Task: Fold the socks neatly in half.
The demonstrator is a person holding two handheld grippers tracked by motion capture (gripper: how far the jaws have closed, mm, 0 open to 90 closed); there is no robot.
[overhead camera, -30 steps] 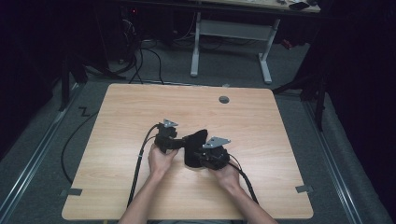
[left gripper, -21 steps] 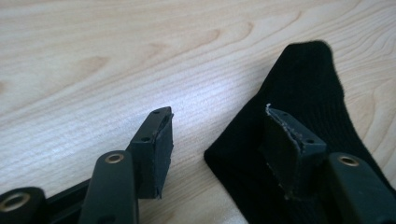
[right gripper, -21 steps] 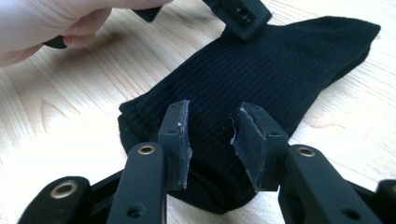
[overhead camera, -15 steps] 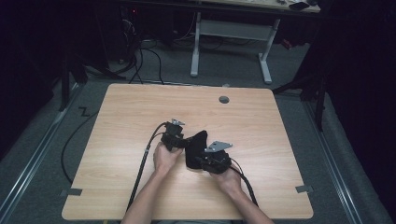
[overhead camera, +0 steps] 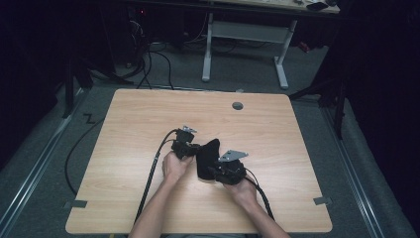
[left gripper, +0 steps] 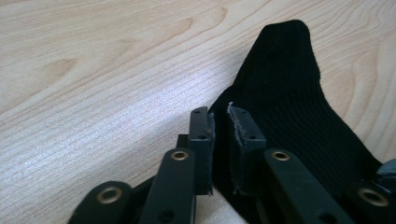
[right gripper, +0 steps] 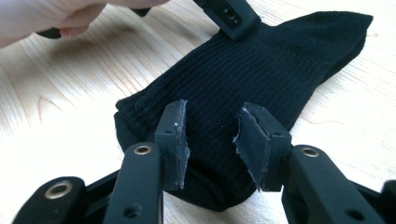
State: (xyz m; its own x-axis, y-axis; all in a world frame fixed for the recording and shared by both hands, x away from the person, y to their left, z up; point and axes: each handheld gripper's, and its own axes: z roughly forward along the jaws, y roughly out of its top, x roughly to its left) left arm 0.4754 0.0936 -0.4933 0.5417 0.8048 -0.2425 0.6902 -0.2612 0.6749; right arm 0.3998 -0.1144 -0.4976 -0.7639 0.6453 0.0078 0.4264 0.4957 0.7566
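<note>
A black sock (overhead camera: 207,157) lies on the wooden table (overhead camera: 148,114) between my two hands. My left gripper (overhead camera: 190,148) sits at its left edge. In the left gripper view its jaws have just been closing, and the left gripper (left gripper: 219,114) now pinches the edge of the sock (left gripper: 289,93). My right gripper (overhead camera: 218,171) is at the near, cuff end. Its jaws have just been opening, and in the right gripper view the right gripper (right gripper: 212,109) stands open astride the ribbed sock (right gripper: 261,70) without pressing it. The left gripper's jaw (right gripper: 231,16) rests at the sock's far side.
A round grey grommet (overhead camera: 237,105) sits near the table's far edge. Black cables trail from both grippers toward the near edge. Tape tabs (overhead camera: 75,204) mark the front corners. A white desk frame (overhead camera: 242,34) and cables stand on the floor beyond.
My left gripper has slid a little right onto the sock's edge and its jaws have come together there. The right hand has stayed in place.
</note>
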